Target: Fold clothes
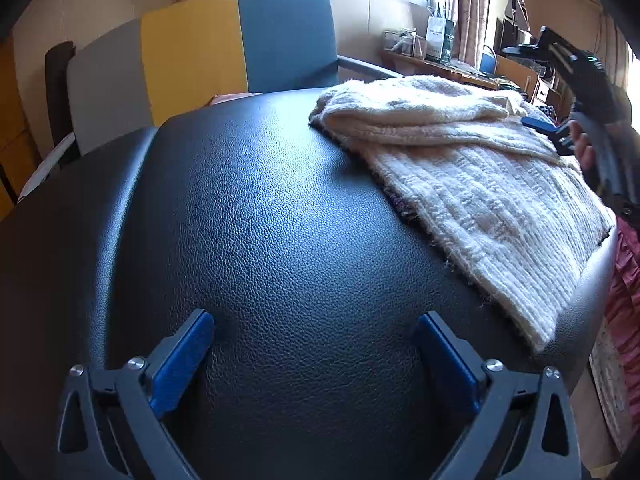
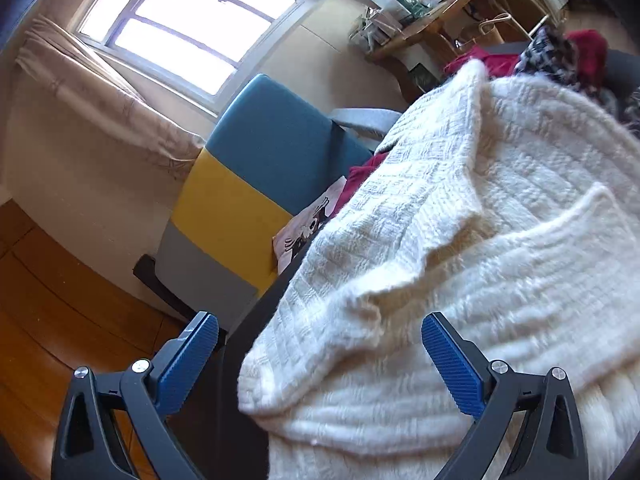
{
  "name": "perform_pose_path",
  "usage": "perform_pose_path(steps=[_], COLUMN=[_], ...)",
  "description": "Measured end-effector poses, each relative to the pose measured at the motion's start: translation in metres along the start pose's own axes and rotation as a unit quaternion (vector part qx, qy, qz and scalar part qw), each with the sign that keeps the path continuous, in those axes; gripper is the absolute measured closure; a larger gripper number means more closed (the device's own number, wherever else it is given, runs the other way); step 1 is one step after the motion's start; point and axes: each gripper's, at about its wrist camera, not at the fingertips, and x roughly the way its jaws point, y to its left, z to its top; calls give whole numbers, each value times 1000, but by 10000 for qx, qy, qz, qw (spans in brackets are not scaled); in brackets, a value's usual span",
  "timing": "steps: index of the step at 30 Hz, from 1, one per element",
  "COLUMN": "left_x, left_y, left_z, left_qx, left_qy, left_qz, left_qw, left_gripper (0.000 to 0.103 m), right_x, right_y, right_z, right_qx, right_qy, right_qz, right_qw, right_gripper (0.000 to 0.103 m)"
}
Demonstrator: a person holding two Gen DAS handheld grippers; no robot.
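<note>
A lived-in home room: curtained window (image 2: 188, 28), colour-block chair (image 1: 224, 60), cluttered wooden desk (image 1: 452, 66) at two o'clock, wood floor (image 2: 48, 320).

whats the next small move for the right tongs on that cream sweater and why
Probably ease the right tongs forward and shut them on the raised fold edge of the cream sweater right ahead. The jaws stand open with nothing between them, and the sweater lies partly folded on the black leather surface. The left tongs hang open over bare leather, away from the knit.
</note>
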Motion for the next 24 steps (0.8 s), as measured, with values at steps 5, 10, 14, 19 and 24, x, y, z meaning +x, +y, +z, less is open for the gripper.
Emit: perform_pose_path(steps=[5,10,14,19,24], left_x=[-1,-2,-6,-8,-3], left_y=[-22,-45,-47,-47,-45], left_z=[19,38,37,34,35], left_qx=[7,13,12,-17,-42], left_qy=[53,106,112,103,88], left_qz=[185,371,391,395,376], left_qw=[9998,9993,9992,9992,9992], left_gripper=[0,0,0,0,0], right_x=[43,87,124,180,209], right_y=[8,41,94,162,183], right_z=[11,14,25,42,21], right_qx=[-174,-227,-229,-492,-1777], right_qy=[356,655,850,1309,2027], right_qz=[84,956,1539,1419,580], right_qw=[9992,9930,9842,9799,9613], right_gripper=[0,0,0,0,0])
